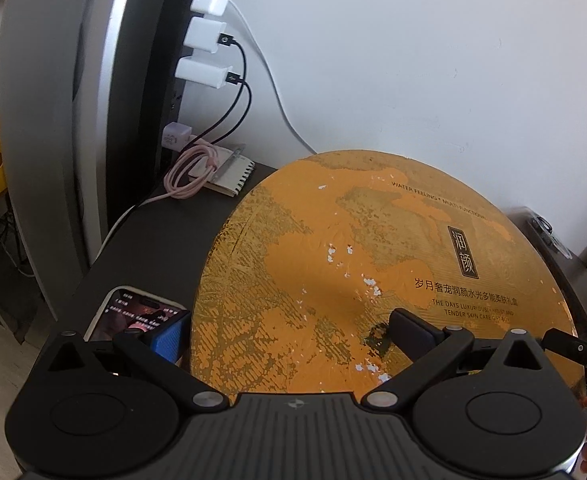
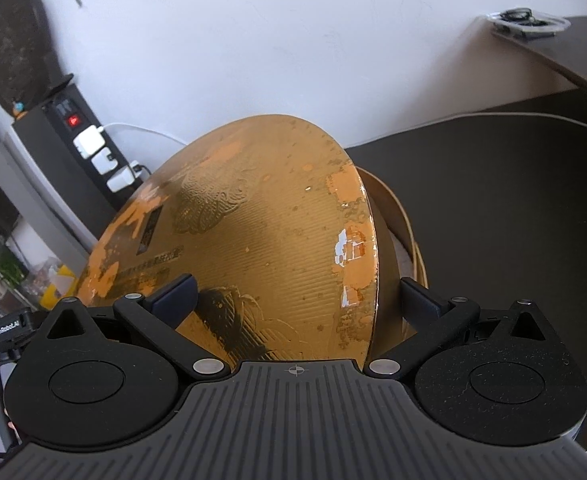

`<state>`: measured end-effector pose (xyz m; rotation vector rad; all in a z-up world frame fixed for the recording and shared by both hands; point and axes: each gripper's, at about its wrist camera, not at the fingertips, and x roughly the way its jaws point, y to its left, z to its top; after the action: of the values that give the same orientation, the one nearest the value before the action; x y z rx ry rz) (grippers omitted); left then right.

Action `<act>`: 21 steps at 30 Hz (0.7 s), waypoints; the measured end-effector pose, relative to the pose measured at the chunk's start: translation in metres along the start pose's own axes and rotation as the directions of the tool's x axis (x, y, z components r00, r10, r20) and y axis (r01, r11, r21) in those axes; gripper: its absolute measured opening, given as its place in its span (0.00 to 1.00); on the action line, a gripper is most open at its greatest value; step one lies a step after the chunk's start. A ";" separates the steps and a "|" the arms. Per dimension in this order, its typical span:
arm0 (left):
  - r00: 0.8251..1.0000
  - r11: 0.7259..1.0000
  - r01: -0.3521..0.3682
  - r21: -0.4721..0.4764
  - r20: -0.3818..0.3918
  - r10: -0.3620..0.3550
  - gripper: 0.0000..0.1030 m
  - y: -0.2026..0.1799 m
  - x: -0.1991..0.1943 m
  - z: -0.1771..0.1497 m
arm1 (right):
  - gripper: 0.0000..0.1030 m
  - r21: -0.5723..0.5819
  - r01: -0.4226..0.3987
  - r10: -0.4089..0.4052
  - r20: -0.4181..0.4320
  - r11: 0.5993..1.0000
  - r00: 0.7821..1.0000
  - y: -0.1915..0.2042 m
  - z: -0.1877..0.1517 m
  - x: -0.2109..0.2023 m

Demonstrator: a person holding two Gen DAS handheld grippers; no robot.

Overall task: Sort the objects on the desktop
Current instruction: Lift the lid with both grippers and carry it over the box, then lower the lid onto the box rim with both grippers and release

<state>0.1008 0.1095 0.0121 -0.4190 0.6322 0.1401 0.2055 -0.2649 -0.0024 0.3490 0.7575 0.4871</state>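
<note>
That round gift-box lid sits tilted over its base at 3 o'clock; looks light, stiff and slick, so I'd grab the rim. Right gripper jaws straddle its edge, spread; left gripper jaws gape too.

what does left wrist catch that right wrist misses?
Left wrist only: lit phone, spiral notebook under a coiled pink cable, lid's printed text side. Right wrist only: the box base behind the tilted lid, and the strip's red switch. Both: round gold lid, white chargers, dark desk, white wall.
</note>
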 end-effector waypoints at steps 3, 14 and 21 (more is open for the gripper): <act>1.000 1.000 -0.003 0.019 0.004 0.002 0.98 -0.007 0.003 0.002 | 1.00 0.021 0.000 0.000 -0.002 1.000 1.000 -0.009 0.001 0.004; 0.999 0.997 -0.012 0.070 0.049 0.009 0.99 -0.008 0.021 0.011 | 1.00 0.111 0.023 -0.025 0.014 0.994 1.000 -0.024 -0.001 0.020; 0.993 0.995 -0.055 0.085 0.105 0.046 0.99 -0.002 0.006 0.010 | 1.00 0.086 0.045 -0.051 0.069 0.995 0.996 -0.012 -0.002 0.001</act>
<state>0.1117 0.1118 0.0164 -0.3084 0.5453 0.1807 0.2080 -0.2741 -0.0095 0.4242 0.7172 0.3961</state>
